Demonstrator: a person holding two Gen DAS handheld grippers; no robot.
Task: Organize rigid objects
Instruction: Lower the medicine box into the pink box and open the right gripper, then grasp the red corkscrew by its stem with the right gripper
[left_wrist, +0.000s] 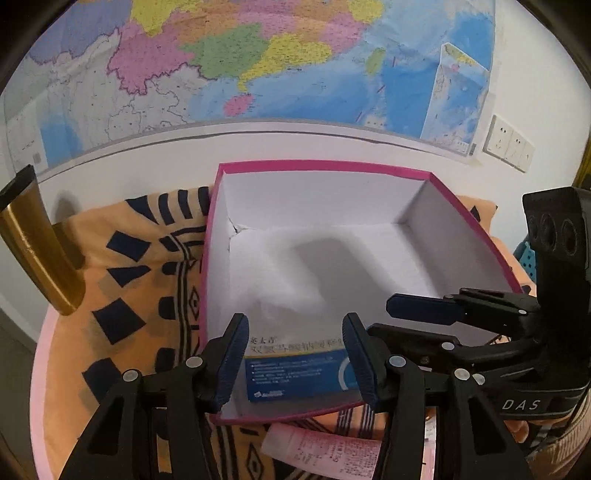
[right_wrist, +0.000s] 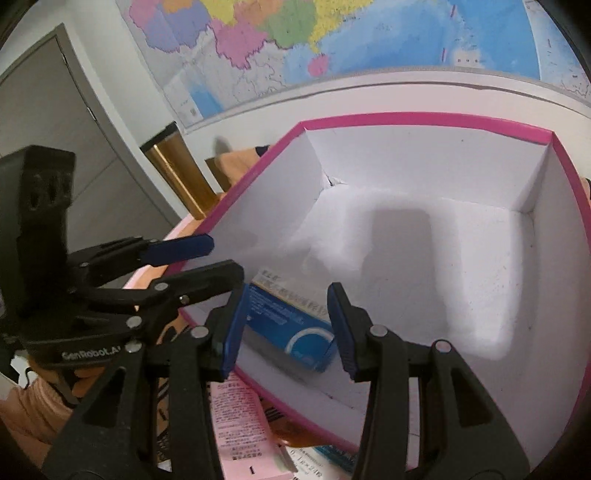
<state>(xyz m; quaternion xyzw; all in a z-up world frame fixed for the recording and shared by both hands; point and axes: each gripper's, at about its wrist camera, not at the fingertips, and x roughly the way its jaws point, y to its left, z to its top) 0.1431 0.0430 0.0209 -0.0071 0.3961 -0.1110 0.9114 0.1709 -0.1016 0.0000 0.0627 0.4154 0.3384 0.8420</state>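
Two parted claws, left claw and right claw, both empty, we hold above the blue medicine box inside the pink box.

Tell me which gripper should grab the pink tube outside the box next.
Probably the left gripper: the pink tube lies just below its open fingers, in front of the box. The right gripper sits off to one side.
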